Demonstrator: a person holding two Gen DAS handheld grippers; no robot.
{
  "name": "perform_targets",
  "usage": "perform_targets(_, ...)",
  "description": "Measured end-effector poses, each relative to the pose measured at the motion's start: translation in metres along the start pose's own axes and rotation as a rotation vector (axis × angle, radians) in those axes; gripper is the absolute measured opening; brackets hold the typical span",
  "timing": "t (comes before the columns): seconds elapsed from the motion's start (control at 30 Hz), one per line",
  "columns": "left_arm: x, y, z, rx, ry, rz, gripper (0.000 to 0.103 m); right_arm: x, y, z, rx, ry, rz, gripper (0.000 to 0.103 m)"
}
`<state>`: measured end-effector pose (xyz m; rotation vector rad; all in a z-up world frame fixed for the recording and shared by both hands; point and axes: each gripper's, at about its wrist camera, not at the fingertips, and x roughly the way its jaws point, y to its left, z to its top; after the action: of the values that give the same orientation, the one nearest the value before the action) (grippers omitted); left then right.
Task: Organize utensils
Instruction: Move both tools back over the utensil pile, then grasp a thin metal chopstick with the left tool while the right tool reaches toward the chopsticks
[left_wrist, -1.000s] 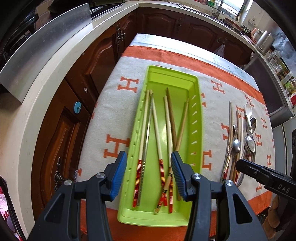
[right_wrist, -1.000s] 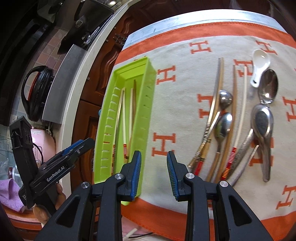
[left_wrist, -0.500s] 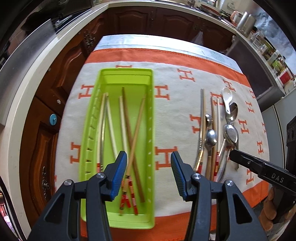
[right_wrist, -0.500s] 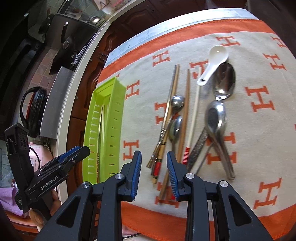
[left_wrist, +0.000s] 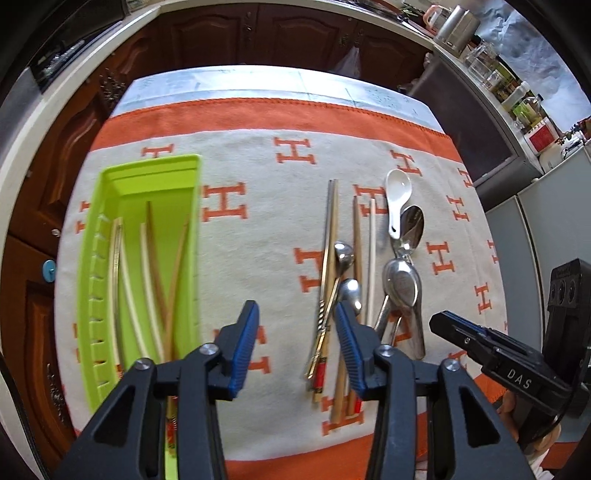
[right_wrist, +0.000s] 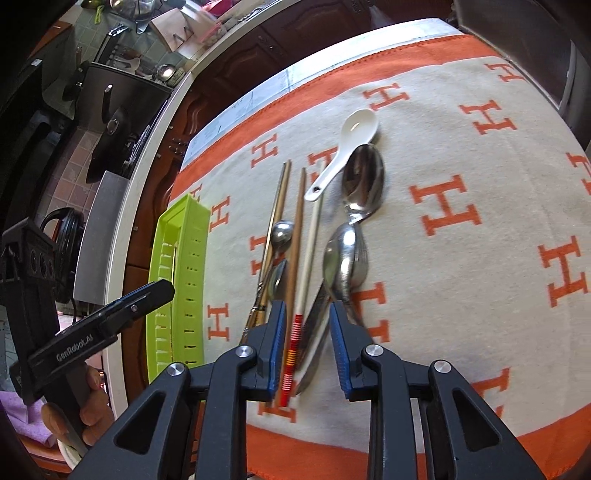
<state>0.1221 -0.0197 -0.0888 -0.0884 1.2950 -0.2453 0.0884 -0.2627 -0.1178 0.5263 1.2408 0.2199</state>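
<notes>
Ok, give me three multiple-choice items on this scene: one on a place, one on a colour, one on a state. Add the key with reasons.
1. Where does the white spoon lie?
A. in the tray
B. on the cloth, at the far end of the loose utensils
C. between the left gripper's fingers

2. What colour is the tray?
A. lime green
B. orange
C. white

3. How does the right gripper stand?
A. shut on a metal spoon
B. out of view
C. open, fingers either side of a red-banded chopstick

Key: 1 B, it rests on the cloth beyond the metal spoons. 2 A, its walls are bright green. 3 C, there are gaps between pads and chopstick.
</notes>
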Motion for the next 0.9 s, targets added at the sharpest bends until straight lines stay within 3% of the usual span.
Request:
perform_targets(0.23, 0.047, -0.006, 0.021, -0.019, 0.106, -0.057, 0.014, 0.000, -0.015, 0.004, 0.031, -0.016, 0.009, 0.022)
perform_targets(0.4, 0.076, -0.009, 0.028, -0.012, 0.173, -0.051, 0.012, 0.001, -0.019, 0.006, 0.037, -0.016, 0.020, 0.022)
perform_targets(0.63, 0.095, -0.015, 0.026, 0.019, 0.207, 0.005, 0.012, 0.003, -0.021, 0.006, 0.050, -0.012, 0.035, 0.022)
perform_targets(0.9, 0.104, -0.021, 0.024, 0.047, 0.240, 0.016, 0.012, 0.007, -0.020, 0.006, 0.052, -0.005, 0.042, 0.022)
